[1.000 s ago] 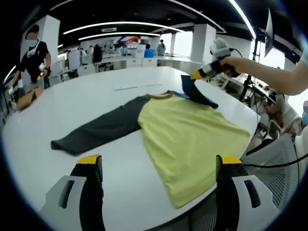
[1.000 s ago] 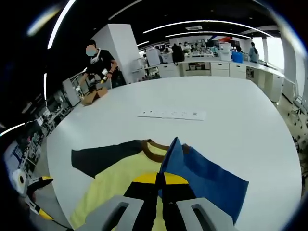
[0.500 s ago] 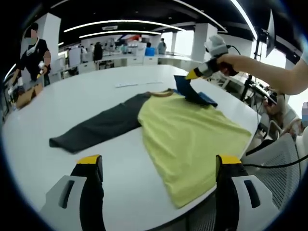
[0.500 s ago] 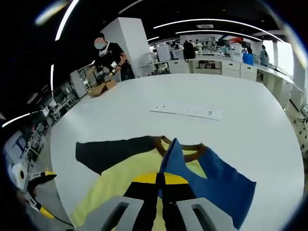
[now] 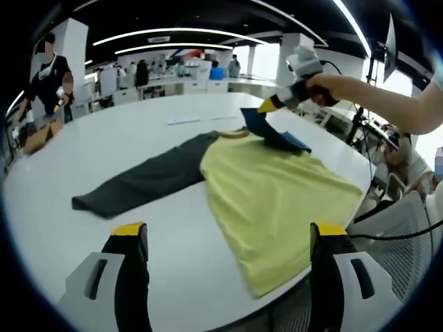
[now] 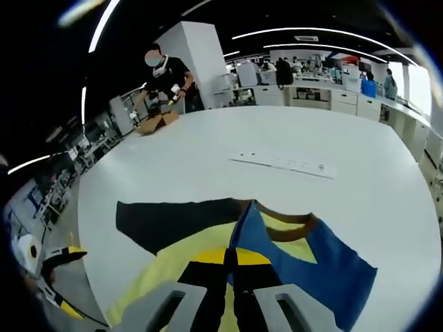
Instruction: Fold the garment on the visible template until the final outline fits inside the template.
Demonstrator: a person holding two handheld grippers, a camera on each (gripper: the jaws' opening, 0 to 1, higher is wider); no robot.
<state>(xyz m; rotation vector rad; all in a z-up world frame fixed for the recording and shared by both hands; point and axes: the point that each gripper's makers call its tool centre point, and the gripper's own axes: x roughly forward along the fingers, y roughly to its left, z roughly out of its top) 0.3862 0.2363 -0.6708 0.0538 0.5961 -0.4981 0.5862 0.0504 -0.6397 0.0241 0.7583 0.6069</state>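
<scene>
Close to me, the left tool [image 5: 227, 242] waits low over the near edge of the white table [image 5: 138, 128], its two jaws spread wide with nothing between them. I think it hangs back so it is ready to help with the next fold. Just past it the shirt [image 5: 277, 187] lies flat on the table, yellow body in the middle and one dark sleeve [image 5: 142, 181] stretched out to the side. Farther off, the right tool [image 6: 232, 259] has its jaws pressed together on the blue sleeve [image 6: 304, 266], lifting it up over the collar so it can fold in across the yellow part. A long white strip [image 6: 284, 162] lies farther back on the table.
</scene>
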